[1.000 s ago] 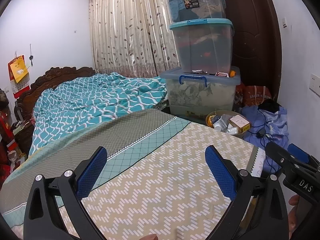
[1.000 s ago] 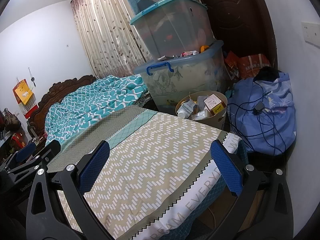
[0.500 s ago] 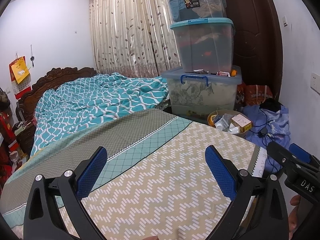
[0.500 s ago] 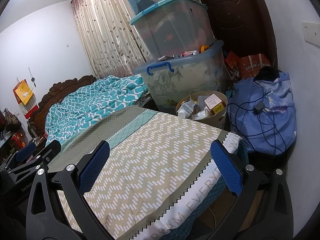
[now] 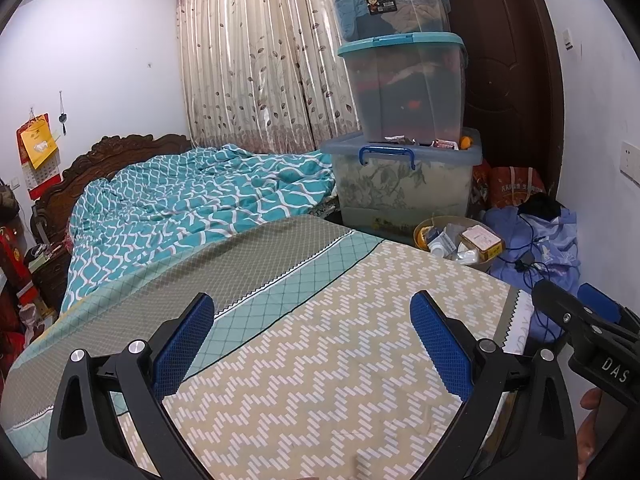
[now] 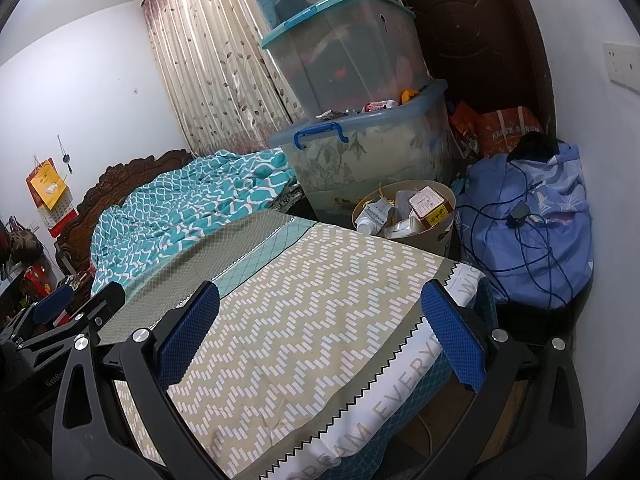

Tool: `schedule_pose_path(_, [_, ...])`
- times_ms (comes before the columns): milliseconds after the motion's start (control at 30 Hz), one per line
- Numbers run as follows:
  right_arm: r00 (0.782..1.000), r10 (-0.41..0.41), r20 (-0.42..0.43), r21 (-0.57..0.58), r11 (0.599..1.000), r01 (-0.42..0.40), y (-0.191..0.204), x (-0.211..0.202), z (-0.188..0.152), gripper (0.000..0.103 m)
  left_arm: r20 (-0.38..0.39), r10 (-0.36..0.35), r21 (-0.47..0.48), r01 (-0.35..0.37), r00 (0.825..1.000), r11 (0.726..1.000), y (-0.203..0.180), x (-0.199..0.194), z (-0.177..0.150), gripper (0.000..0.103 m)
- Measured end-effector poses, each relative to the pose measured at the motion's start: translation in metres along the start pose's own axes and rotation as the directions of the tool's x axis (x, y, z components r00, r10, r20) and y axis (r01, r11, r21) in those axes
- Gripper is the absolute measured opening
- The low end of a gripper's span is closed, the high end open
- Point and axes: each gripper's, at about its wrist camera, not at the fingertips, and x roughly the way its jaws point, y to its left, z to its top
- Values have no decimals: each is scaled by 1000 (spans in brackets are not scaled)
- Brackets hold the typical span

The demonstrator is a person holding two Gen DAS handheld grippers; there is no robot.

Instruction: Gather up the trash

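Trash (image 6: 404,210) sat heaped in the beige bin (image 6: 438,236) at center right of my right wrist view, on the floor past the bed's far corner. Over the last 1 second almost nothing changed: only a slight drift in the left view. I held both jaws wide and empty, left gripper (image 5: 314,344) and right gripper (image 6: 320,328) above the patterned bedspread (image 6: 304,300). No loose trash showed on it, so this fit either searching or finishing.
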Motion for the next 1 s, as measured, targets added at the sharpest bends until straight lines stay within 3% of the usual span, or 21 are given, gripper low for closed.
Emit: schedule_pose_path(1000, [1000,3,-7,0,1000,-3,2,5,2,100,-1,-8,16,8,1000,1000,5,0,-2,95])
